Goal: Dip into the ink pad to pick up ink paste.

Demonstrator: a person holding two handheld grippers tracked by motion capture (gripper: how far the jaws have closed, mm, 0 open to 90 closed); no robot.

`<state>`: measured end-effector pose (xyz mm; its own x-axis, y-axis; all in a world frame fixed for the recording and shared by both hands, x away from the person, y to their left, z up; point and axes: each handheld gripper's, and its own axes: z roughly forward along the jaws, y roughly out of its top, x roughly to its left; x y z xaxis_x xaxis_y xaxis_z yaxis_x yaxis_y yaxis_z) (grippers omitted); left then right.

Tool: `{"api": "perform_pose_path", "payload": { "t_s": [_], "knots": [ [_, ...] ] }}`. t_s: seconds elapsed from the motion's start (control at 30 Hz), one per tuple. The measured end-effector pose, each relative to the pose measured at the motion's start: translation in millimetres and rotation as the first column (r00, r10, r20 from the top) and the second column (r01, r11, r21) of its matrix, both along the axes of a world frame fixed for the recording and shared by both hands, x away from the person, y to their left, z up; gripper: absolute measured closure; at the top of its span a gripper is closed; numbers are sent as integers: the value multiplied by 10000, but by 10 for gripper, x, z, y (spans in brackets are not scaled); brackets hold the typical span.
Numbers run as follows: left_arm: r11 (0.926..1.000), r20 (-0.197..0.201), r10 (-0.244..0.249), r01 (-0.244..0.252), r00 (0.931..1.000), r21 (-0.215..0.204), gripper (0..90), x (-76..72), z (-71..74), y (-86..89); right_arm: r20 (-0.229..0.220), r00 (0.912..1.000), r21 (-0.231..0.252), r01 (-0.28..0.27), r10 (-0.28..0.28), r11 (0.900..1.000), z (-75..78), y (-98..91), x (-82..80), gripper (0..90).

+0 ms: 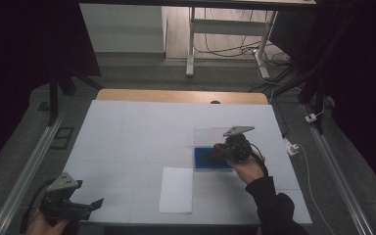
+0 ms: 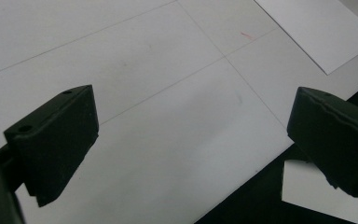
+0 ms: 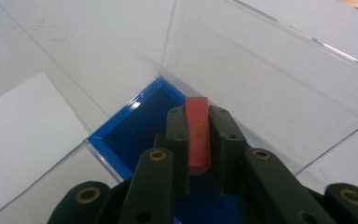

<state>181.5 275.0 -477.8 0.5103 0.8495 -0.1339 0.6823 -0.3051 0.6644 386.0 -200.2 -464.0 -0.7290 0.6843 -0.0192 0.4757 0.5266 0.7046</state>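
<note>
We've got the right gripper (image 3: 198, 140) clamped on a small red block (image 3: 198, 135) at centre frame — poised above the blue-floored clear box (image 3: 135, 116), likely to set it in. Its markings stay unreadable. Bottom left, the left gripper (image 1: 85, 205) idles with jaws spread — nothing between them.

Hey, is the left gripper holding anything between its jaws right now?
No, the left gripper has its jaws standing wide apart over the white table with nothing between them.
</note>
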Motion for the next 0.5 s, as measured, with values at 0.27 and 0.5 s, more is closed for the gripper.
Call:
{"api": "perform_pose_path", "payload": {
  "t_s": [0.27,0.5],
  "knots": [
    [10000,-10,-16,16,10000,21,23,0,-1,-2,-444,9990,35,-13,14,10000,-64,31,41,794],
    [10000,-7,-23,23,10000,40,24,0,-1,-5,-733,9973,-102,-57,50,9999,-133,32,83,794]
  ]
}}
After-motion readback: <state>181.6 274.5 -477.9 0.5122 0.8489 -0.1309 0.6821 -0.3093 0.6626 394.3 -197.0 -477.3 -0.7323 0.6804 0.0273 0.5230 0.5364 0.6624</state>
